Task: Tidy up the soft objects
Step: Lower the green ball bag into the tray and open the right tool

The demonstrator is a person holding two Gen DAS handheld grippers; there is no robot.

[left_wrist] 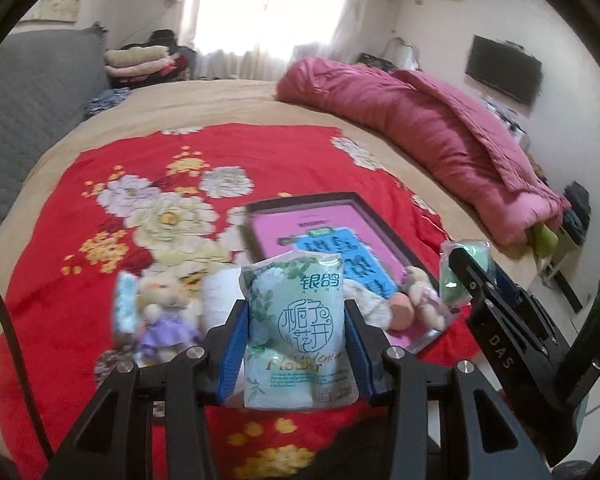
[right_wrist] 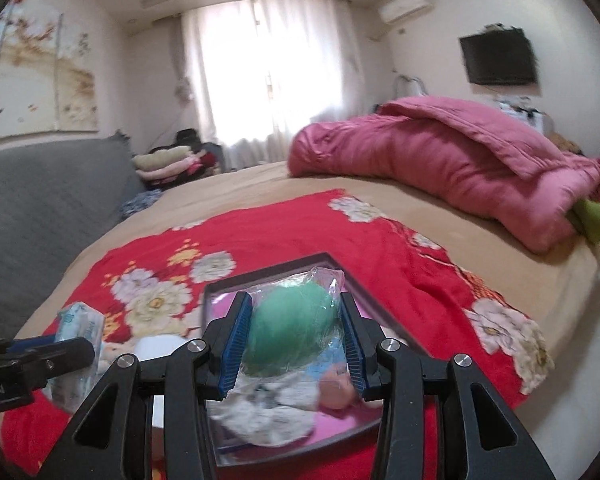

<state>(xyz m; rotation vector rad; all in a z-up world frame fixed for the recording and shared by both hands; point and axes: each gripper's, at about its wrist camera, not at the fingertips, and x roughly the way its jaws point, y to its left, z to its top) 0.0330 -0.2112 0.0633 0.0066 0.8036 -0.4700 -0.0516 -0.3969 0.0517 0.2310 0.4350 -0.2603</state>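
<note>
Holding two loads above the tray, we pinch a tissue pack upright, long axis at twelve o'clock, in the left gripper; the right gripper, nearer the tray, clamps a bagged green sponge.

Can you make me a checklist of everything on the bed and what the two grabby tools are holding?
Surface: red flowered blanket spread on a tan bed.
Job's things: tissue pack; green soft thing in clear wrap; dark-framed pink tray; small plush in purple dress; second small plush; baby doll.
Clutter: rolled pink quilt; folded clothes pile.
Grippers: left tool shut on the tissue pack; right tool shut on the green soft thing.
Cables: nothing seen.
Surroundings: bright curtained window, wall TV, air conditioner, grey padded headboard.
</note>
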